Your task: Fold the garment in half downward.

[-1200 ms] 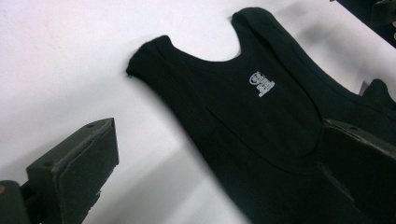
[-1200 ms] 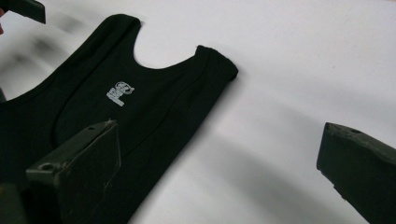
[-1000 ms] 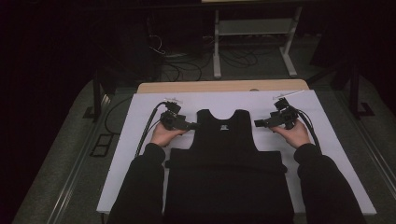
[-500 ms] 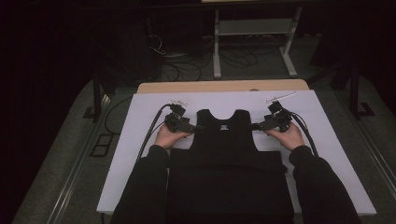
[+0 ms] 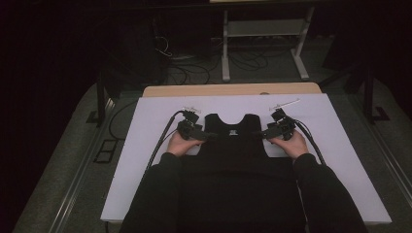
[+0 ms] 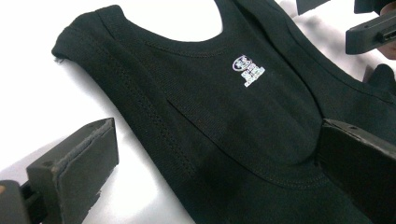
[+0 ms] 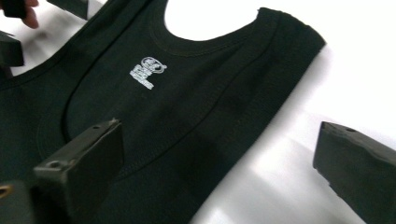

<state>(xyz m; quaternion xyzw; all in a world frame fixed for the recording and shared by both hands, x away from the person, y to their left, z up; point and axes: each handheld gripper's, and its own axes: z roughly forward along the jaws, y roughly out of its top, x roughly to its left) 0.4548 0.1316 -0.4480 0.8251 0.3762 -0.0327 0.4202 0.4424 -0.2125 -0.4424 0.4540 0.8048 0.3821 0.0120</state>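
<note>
A black sleeveless top lies flat on the white table cover, neck toward the far side, with a small white logo inside the neckline. My left gripper is at its left armhole, open; one jaw is over the white cover and the other over the cloth. My right gripper is at the right armhole, open and straddling that edge the same way. Nothing is pinched in either. The person's dark sleeves cover the lower corners of the top.
A wooden table edge shows beyond the white cover. Behind it, a metal stand and loose cables lie on the floor. Each gripper's cable trails back along the cover. White surface is free at both sides.
Both hands have moved inward toward each other, bringing the open jaws from beside the top onto its two armhole edges.
</note>
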